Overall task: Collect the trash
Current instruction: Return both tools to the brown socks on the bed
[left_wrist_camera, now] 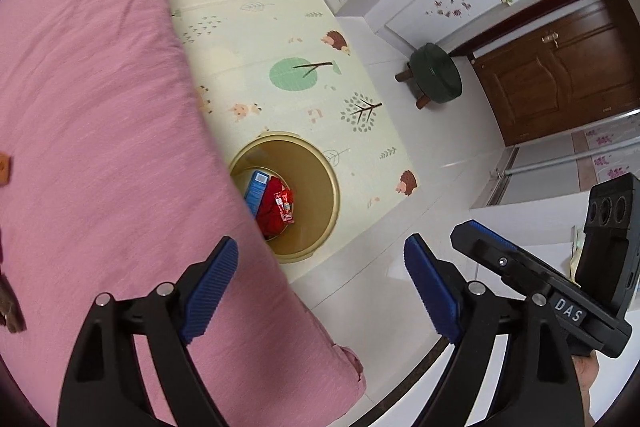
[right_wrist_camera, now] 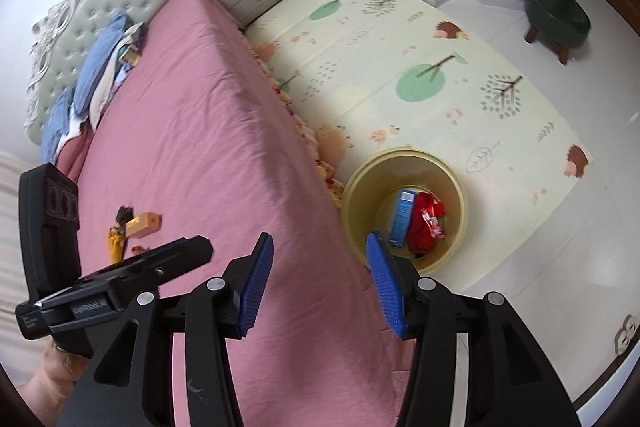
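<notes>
We are holding both the left tongs (left_wrist_camera: 320, 287) and the right tongs (right_wrist_camera: 320, 283) spread wide and empty above the edge of the pink bed (right_wrist_camera: 208, 131), while a blue box (right_wrist_camera: 401, 217) and red wrappers (right_wrist_camera: 426, 223) are lying inside the yellow bin (right_wrist_camera: 360, 195) on the play mat (right_wrist_camera: 400, 27) beside the bed, and small scraps (right_wrist_camera: 134, 227) are sitting on the bedcover.

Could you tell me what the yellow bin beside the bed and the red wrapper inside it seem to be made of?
The yellow bin looks like smooth moulded plastic: even colour, thin rolled rim, soft sheen. The red wrapper seems to be glossy plastic film, crinkled and catching light, with printed markings.
</notes>
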Available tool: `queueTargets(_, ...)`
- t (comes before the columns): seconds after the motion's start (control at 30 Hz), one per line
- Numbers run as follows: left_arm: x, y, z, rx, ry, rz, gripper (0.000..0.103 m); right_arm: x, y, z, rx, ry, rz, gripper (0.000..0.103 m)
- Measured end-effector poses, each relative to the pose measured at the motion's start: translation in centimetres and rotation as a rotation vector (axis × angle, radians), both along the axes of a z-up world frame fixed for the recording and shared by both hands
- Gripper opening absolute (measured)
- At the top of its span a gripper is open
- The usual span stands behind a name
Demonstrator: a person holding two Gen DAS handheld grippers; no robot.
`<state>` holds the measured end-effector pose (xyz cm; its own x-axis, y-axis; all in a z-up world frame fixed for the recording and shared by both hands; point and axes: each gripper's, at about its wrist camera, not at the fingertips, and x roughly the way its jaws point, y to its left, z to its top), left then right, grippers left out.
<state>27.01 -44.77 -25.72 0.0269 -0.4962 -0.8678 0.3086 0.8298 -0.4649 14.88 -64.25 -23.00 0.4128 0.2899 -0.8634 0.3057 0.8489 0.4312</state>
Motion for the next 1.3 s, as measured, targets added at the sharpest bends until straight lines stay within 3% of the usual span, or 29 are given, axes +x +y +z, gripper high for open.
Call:
queueTargets(0.37, -2.2, 13.1, 1.5, 0.030, -0.037, 0.173, 0.085, 1.9, 11.0, 1.7, 0.020, -0.026, 0.182, 0.049)
queueTargets(0.7, -5.1, 27.2, 0.5, 0.082, -0.013, 0.377, 0.085, 2.3, 22.8, 1.7, 0.054, -0.021, 0.340, 0.049)
queueTargets(1.07, -6.3, 39.3, -2.4, 0.106, 0.041, 0.557, 0.085, 2.8, 34.0, -0.9, 0.075, 0.033, 0.476, 0.049)
queueTargets(1.3, -5.7, 43.6, -5.5, 0.122, 0.075, 0.582, 0.085, 4.0, 38.9, -3.9, 0.079, 0.079, 0.500, 0.049)
